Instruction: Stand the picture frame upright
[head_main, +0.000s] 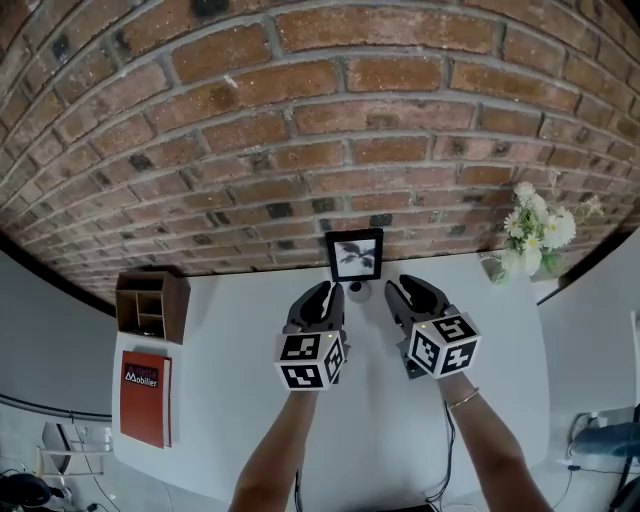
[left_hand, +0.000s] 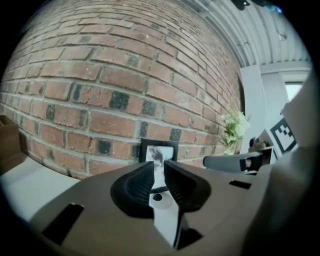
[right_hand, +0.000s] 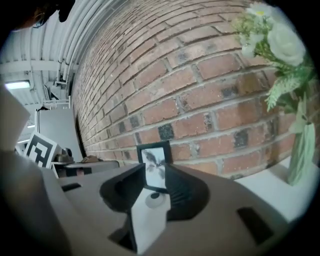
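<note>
The picture frame (head_main: 355, 256) stands upright by the brick wall (head_main: 300, 120) at the surface's (head_main: 230, 380) far edge. The left hand-held gripper (head_main: 325, 292) and right hand-held gripper (head_main: 400, 290) hover near it, jaws apart and empty.

L gripper (head_main: 328, 292) & R gripper (head_main: 405, 290): grey, black ribbed pads (left_hand: 137, 187), b/w marker cubes (head_main: 310, 360); thin bracelet (head_main: 462, 399).

Picture frame (head_main: 355, 255) standing upright at the back of the tabletop (head_main: 230, 340)
Small, black-edged and upright, it holds a black-and-white print of leaves on a pale ground. It stands on the white surface just before the brick wall (head_main: 300, 130), face turned outward.
</note>
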